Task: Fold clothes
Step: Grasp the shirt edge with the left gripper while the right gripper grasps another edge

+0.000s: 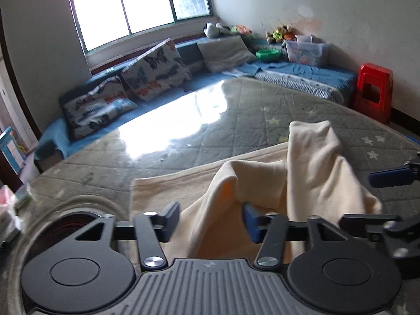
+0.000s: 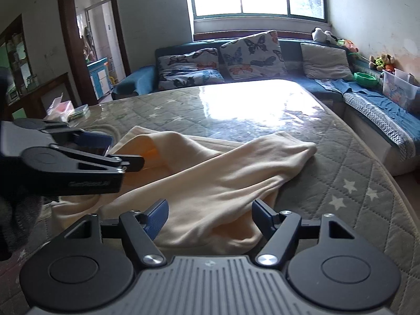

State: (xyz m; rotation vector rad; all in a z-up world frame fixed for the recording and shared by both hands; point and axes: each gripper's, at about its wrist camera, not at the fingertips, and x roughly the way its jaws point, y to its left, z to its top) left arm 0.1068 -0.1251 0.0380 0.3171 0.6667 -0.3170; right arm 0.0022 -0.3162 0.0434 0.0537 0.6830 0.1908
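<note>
A cream garment [image 1: 236,183] lies rumpled on the quilted grey table cover [image 1: 183,141], with one fold standing up at the right. My left gripper [image 1: 211,221] is open, its fingers low over the garment's near part with cloth between them but not pinched. In the right wrist view the same garment [image 2: 215,173] stretches from left to right. My right gripper [image 2: 211,216] is open, its fingers astride the garment's near edge. The left gripper [image 2: 126,155] shows at the left of that view, over the garment's left fold.
A blue corner sofa [image 2: 367,97] with butterfly cushions [image 2: 252,55] runs behind and right of the table. A red stool [image 1: 374,92] stands at the right. A clear storage box [image 1: 305,50] and toys sit on the sofa. Bags [image 2: 60,109] lie at the table's far left.
</note>
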